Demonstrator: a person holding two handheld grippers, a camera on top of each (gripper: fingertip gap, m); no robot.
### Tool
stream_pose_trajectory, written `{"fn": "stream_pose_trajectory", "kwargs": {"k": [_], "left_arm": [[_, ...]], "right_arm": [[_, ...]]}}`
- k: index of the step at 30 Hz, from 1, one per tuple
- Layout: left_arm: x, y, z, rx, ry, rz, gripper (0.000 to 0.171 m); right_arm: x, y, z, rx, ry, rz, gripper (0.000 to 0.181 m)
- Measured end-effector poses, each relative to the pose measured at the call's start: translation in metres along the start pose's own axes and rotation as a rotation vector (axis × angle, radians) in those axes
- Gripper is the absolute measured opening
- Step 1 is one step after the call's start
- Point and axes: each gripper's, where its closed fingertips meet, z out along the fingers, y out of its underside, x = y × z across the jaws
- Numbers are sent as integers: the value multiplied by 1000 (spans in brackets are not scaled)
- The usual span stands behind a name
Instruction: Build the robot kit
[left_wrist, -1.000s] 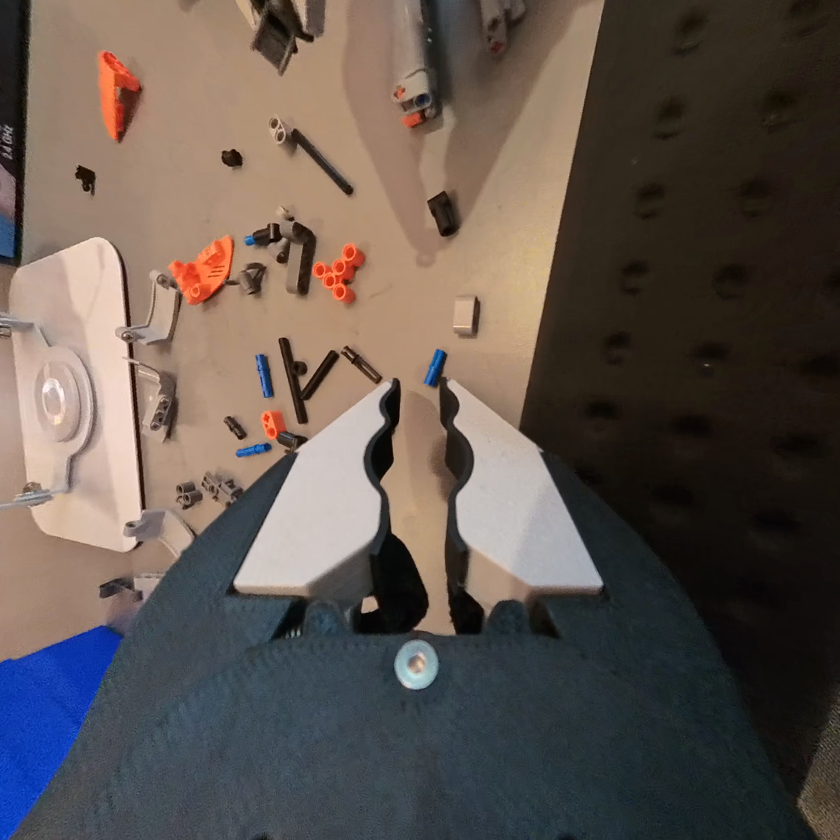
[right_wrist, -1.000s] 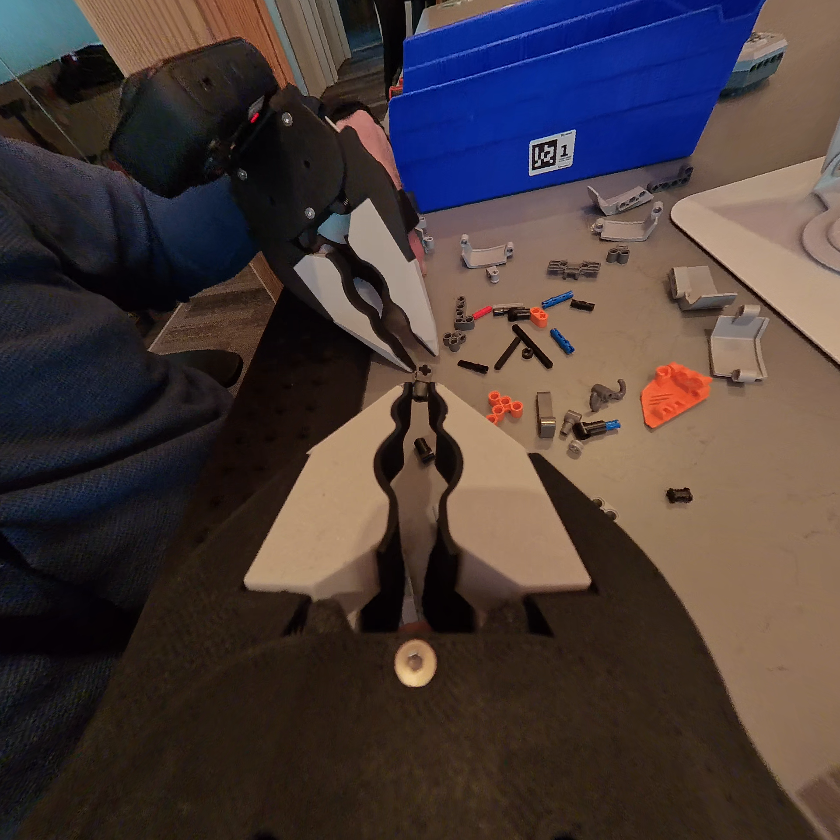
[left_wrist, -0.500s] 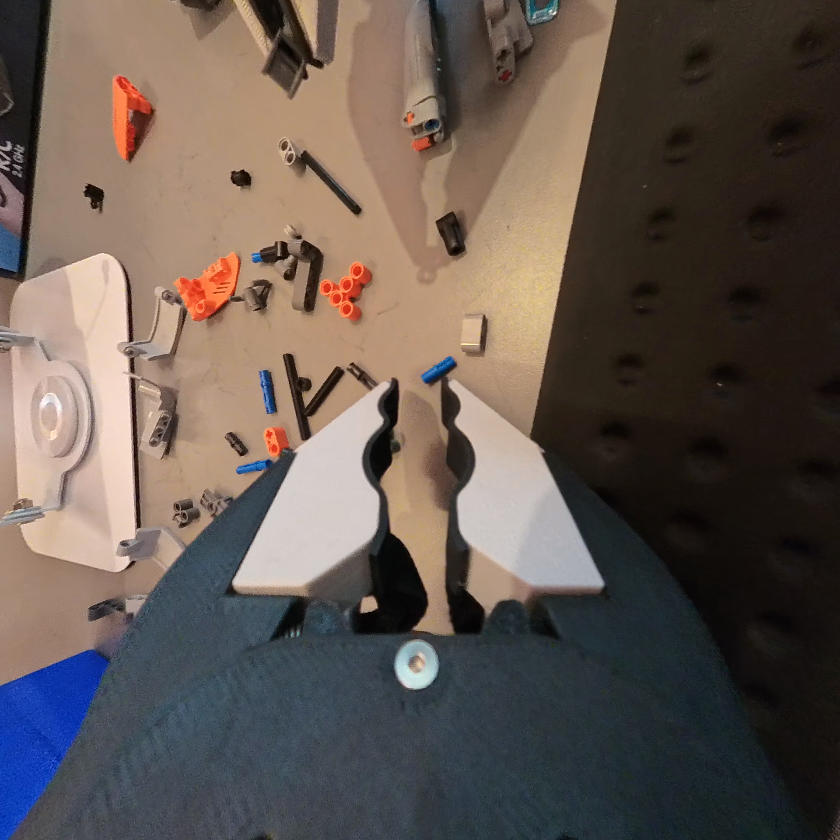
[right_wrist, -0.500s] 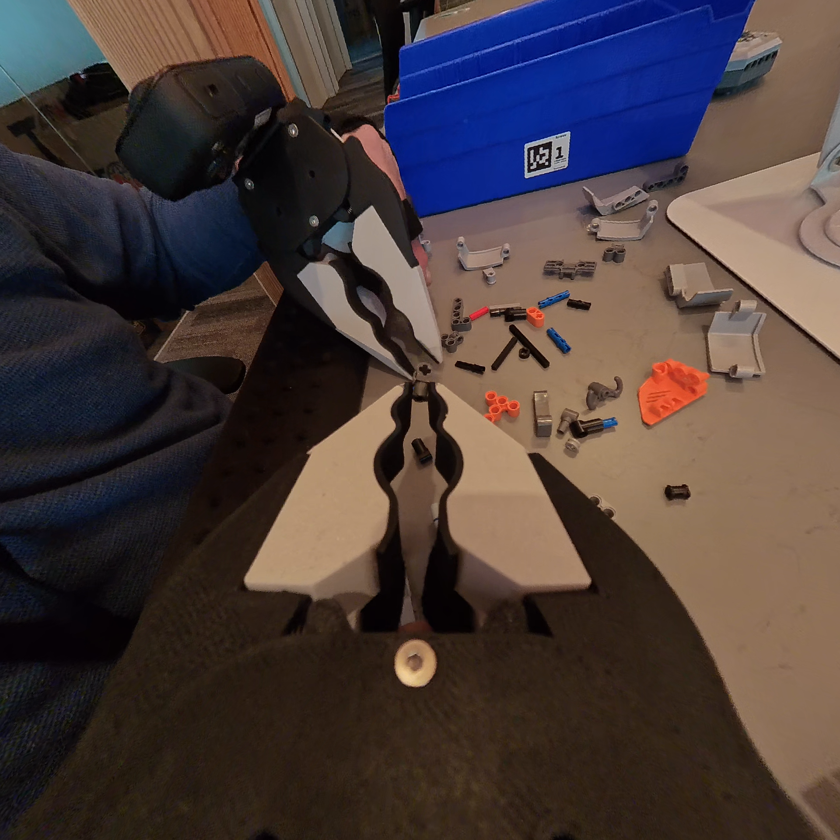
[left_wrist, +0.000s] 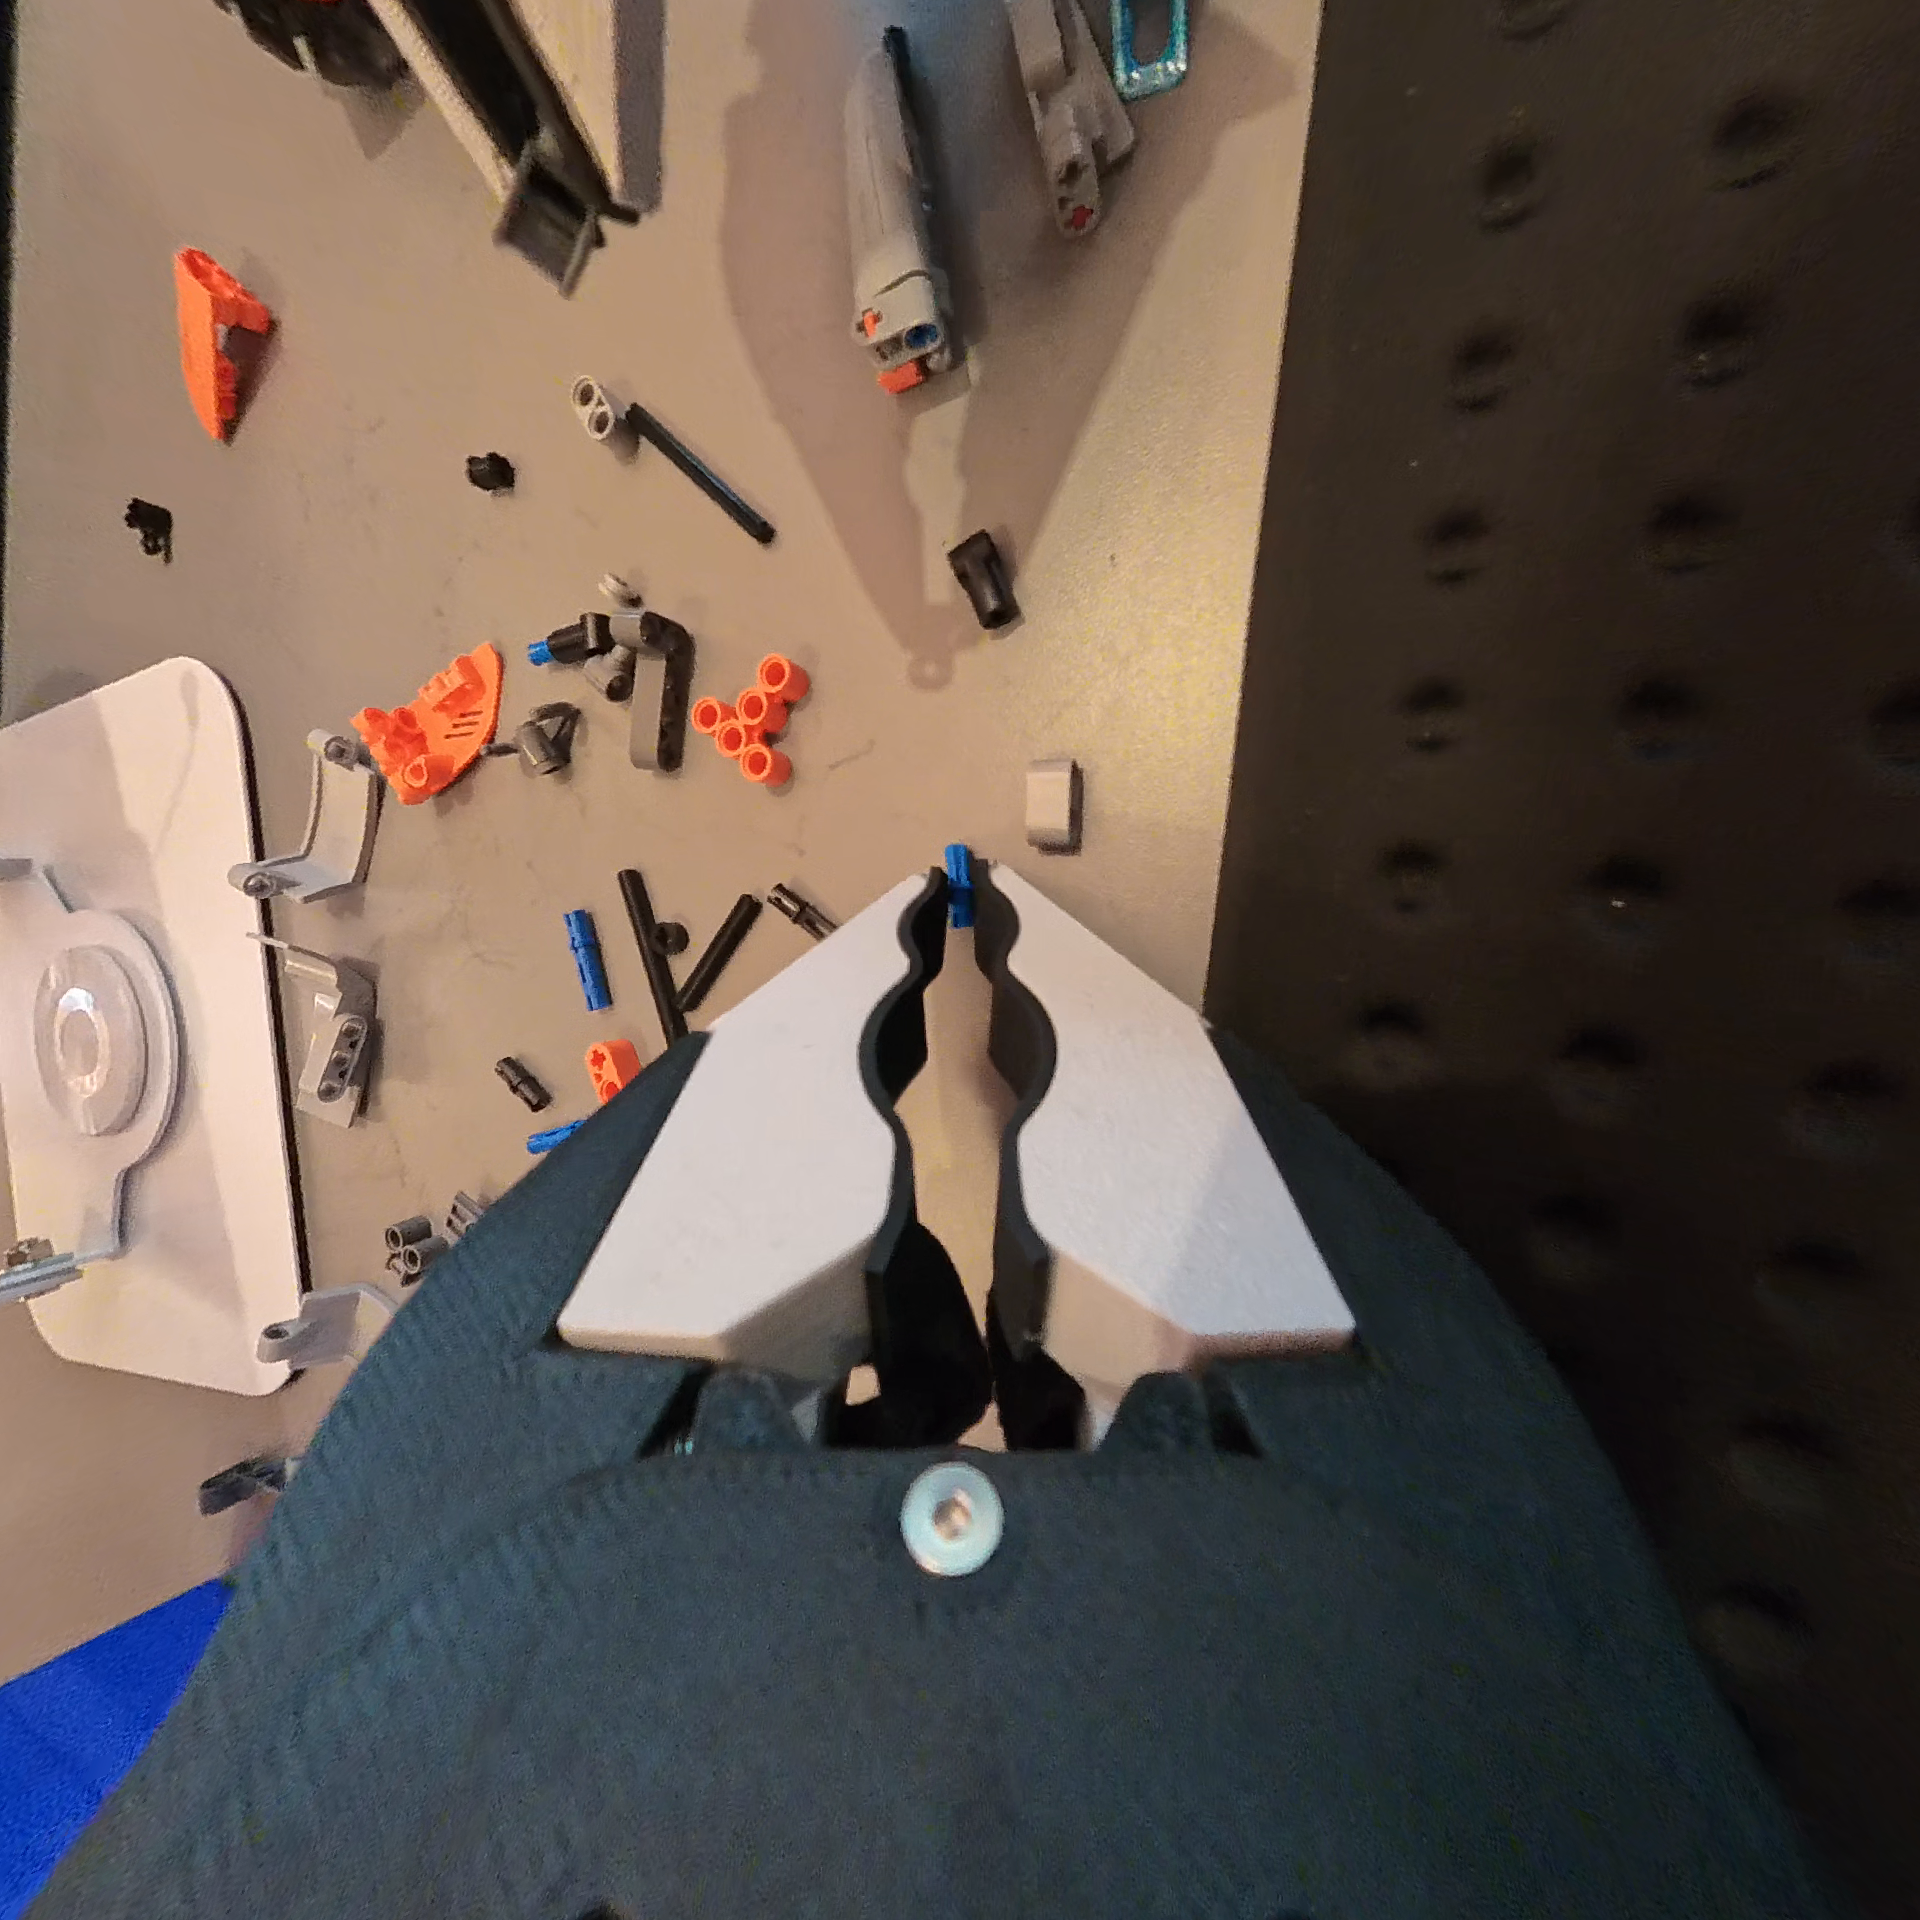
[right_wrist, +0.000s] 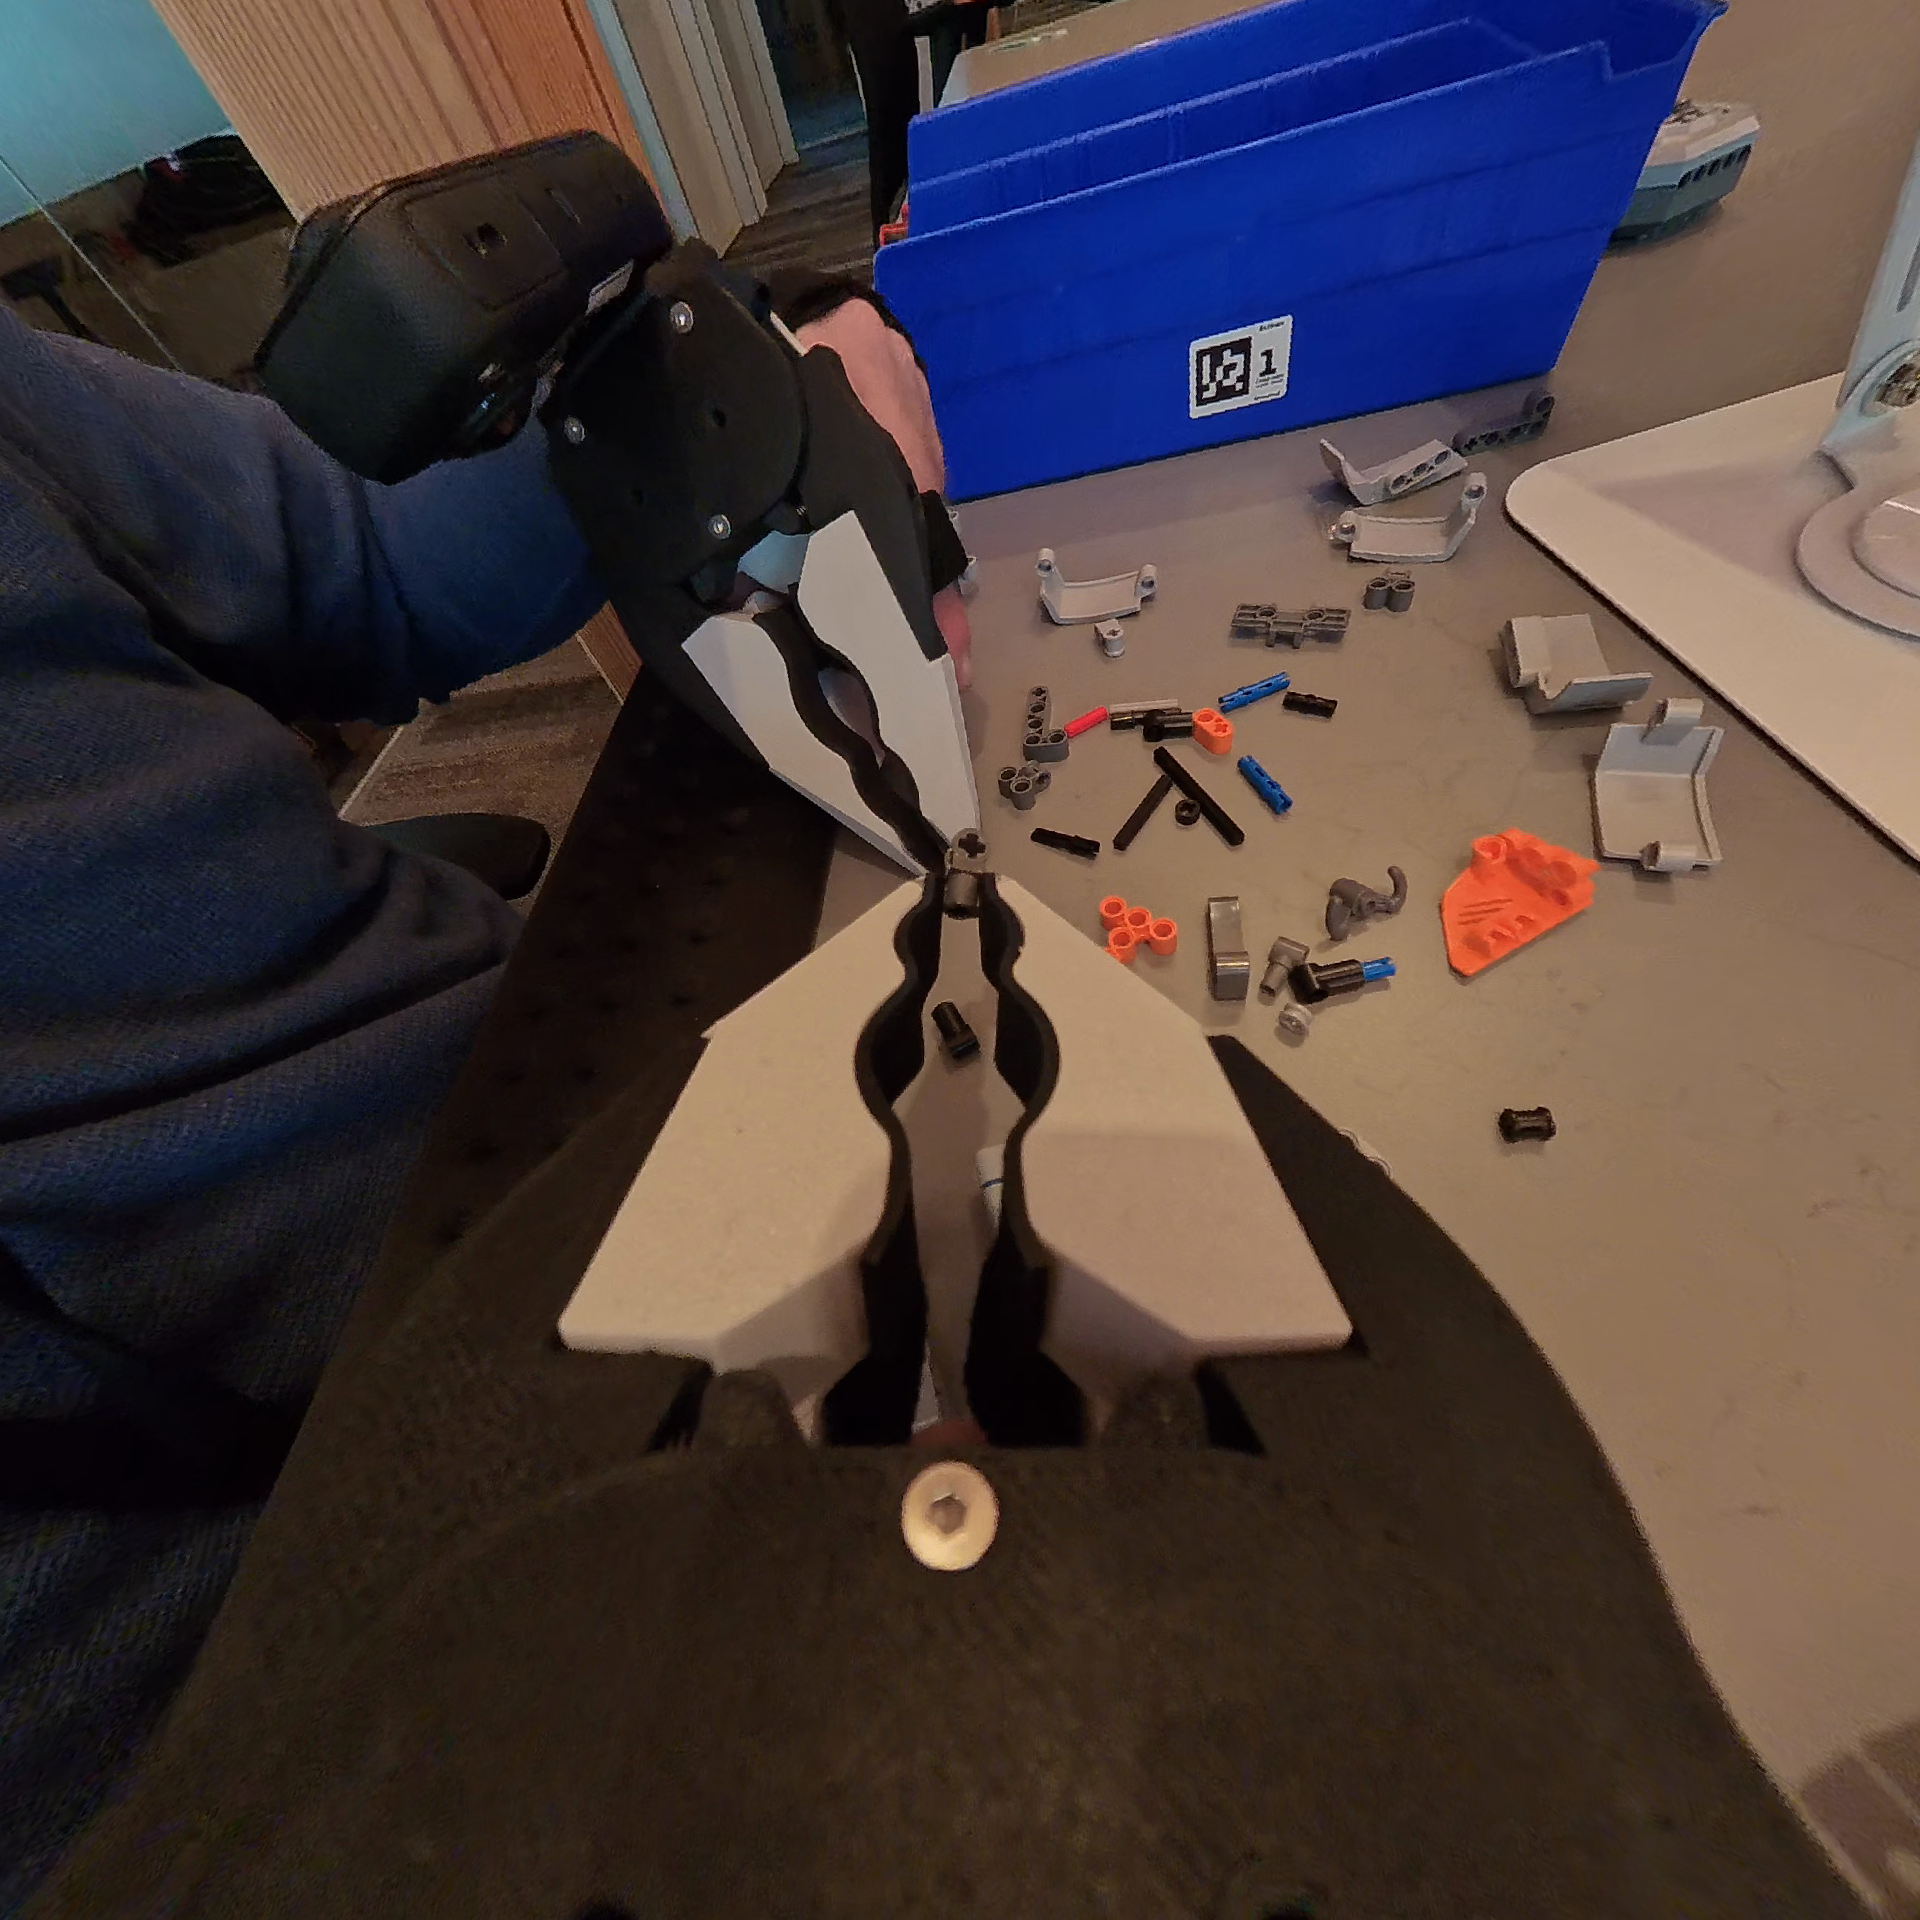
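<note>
Likely lab or workshop bench: grey worktop, blue parts bins, perforated black board, scattered building-toy parts.

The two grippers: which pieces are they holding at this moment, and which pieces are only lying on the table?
Held:
- left gripper: shut on the blue pin
- right gripper: shut on the dark grey connector

Lying about:
- orange three-hole piece
- orange panel
- grey block
- black axles
- blue bin, behind the parts
</note>
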Motion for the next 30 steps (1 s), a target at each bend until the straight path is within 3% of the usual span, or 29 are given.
{"fn": "stream_pose_trajectory", "kwargs": {"k": [7, 12, 19, 30], "left_arm": [[-27, -20, -7, 150, -146, -196, 2], [-42, -46, -16, 333, -191, -353, 2], [-50, -78, -30, 545, -188, -484, 2], [-59, -97, -49, 745, -162, -597, 2]], "right_arm": [[5, -9, -5, 50, 31, -13, 4], [8, -21, -11, 108, 71, -56, 4], [4, -33, -16, 178, 68, -79, 4], [3, -31, -14, 194, 34, -44, 4]]}}
